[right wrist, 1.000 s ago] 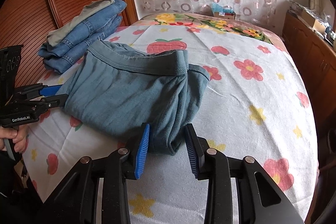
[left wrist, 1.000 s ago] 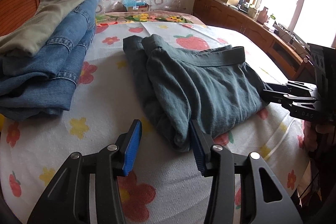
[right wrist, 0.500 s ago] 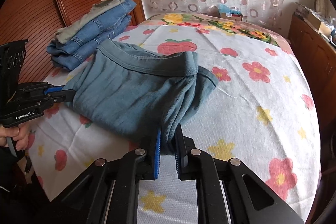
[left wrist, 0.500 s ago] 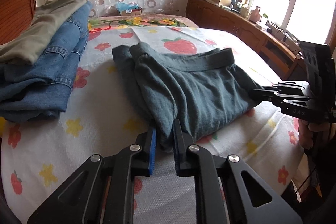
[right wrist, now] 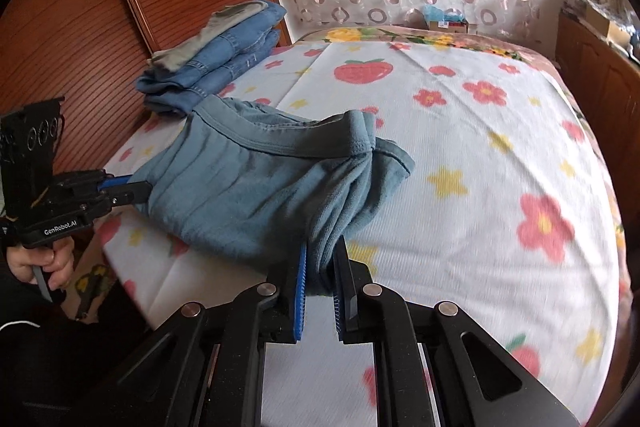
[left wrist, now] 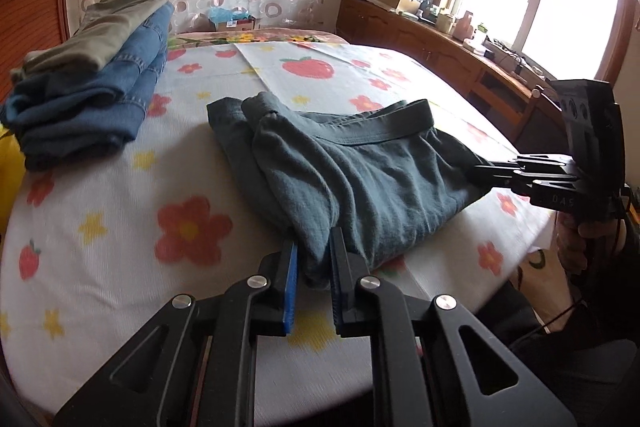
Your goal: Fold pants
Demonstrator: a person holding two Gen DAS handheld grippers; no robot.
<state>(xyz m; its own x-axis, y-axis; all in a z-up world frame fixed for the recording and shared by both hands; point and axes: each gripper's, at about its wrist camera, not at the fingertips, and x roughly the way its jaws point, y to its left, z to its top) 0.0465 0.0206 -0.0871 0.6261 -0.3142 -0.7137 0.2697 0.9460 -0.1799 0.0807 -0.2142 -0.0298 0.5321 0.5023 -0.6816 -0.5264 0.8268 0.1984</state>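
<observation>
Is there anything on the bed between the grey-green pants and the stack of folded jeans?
Nothing visible. Both grippers, left gripper and right gripper, are shut on the pants. Only bare flowered sheet lies between them and the folded jeans stack.

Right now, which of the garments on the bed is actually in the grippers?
The grey-blue pants, alone at the near edge, pinched by left gripper and right gripper. The folded jeans and olive garment sit stacked, untouched.

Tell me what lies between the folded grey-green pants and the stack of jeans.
Only bare floral bedsheet separates the grey-green pants from the stack of jeans, clearest in the left wrist view.
</observation>
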